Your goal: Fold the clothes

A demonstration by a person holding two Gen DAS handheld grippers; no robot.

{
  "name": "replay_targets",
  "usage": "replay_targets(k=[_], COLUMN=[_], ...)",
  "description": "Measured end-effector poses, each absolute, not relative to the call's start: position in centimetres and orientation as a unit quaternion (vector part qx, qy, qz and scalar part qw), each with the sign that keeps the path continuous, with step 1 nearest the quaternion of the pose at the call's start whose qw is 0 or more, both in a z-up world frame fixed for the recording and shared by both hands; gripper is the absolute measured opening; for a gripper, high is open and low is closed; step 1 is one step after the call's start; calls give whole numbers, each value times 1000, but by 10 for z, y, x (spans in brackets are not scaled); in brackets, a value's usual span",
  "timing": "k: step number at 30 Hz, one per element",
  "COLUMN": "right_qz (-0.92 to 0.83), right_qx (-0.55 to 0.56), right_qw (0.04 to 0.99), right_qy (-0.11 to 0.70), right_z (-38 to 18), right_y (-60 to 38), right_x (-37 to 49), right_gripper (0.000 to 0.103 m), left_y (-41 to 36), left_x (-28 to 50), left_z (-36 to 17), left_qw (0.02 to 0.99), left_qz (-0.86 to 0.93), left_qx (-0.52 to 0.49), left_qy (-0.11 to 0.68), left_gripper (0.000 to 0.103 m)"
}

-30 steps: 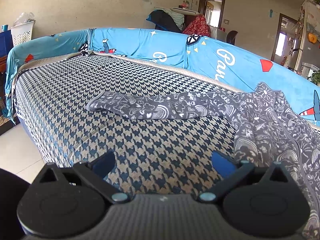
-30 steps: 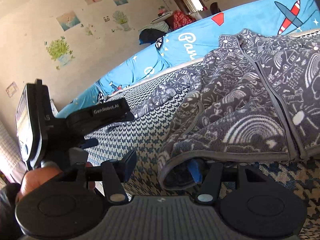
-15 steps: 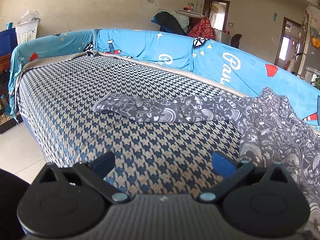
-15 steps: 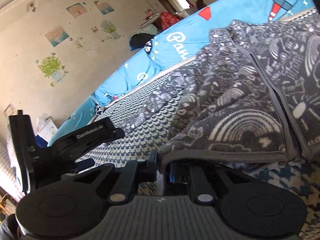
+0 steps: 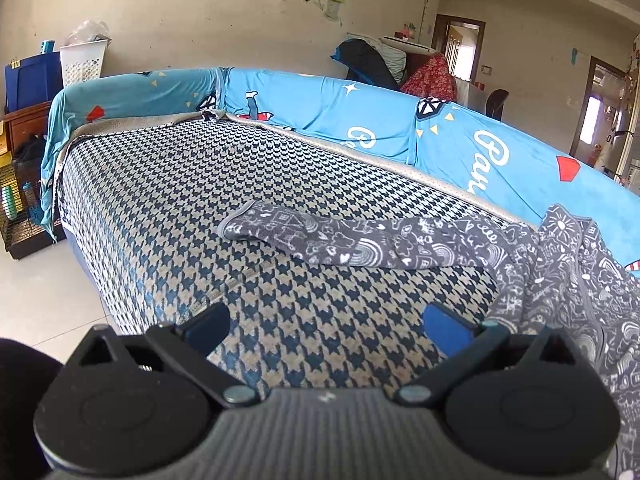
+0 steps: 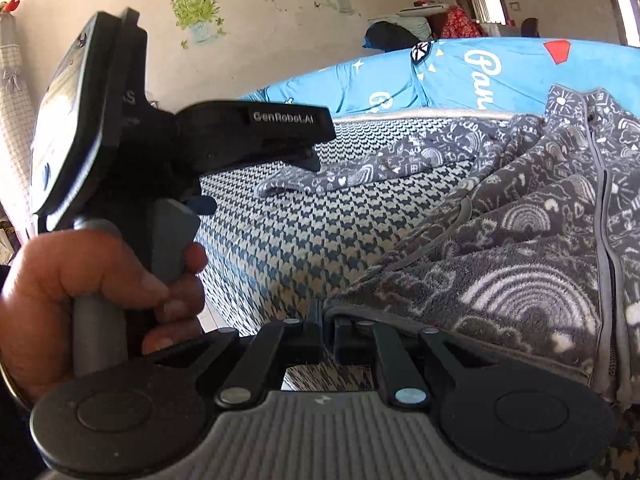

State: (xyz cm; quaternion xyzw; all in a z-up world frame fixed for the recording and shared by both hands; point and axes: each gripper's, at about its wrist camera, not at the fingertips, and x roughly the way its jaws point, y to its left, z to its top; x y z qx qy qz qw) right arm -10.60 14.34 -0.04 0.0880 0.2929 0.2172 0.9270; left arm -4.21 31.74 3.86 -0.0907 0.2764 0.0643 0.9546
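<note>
A dark grey fleece jacket (image 6: 520, 216) with white doodle print and a zip lies on the houndstooth sofa seat (image 5: 200, 200). Its sleeve (image 5: 344, 240) stretches out flat to the left. My right gripper (image 6: 327, 330) is shut on the jacket's bottom hem at its near left corner. My left gripper (image 5: 326, 322) hovers open over bare seat, left of the jacket's body, with nothing between its fingers. In the right wrist view a hand (image 6: 100, 280) holds the left gripper (image 6: 316, 160) by its handle, above the sleeve's cuff.
A blue printed cover (image 5: 380, 128) drapes the sofa back and armrest. White tiled floor (image 5: 40, 300) lies left of the seat's edge. A white basket (image 5: 82, 62) and dark furniture stand at the far left; piled clothes (image 5: 400, 68) sit behind the sofa.
My right gripper closed on the jacket hem and rolled, drawing nearer the left gripper. The left gripper stayed open, its view tilting up slightly.
</note>
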Motion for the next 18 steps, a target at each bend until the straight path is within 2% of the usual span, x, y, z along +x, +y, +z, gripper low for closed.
replay_targets(k=[4, 6, 10, 14, 18], right_qz=[220, 227, 225, 218, 200], right_qx=[80, 70, 65, 61, 60], right_qw=[925, 925, 923, 923, 927], right_qy=[299, 296, 305, 310, 311], right_z=[-3, -1, 0, 2, 4], right_y=[144, 144, 141, 135, 127], right_x=[-107, -111, -115, -124, -133], right_gripper=[19, 28, 29, 41, 48], left_y=[311, 309, 304, 295, 282], left_x=[-43, -43, -45, -47, -49], left_z=[38, 38, 39, 38, 32], left_qw=[956, 955, 956, 955, 955], left_qz=[56, 53, 44, 26, -10], left_qx=[-81, -78, -78, -69, -46], left_qy=[276, 280, 280, 288, 293], left_gripper=[103, 103, 103, 103, 103])
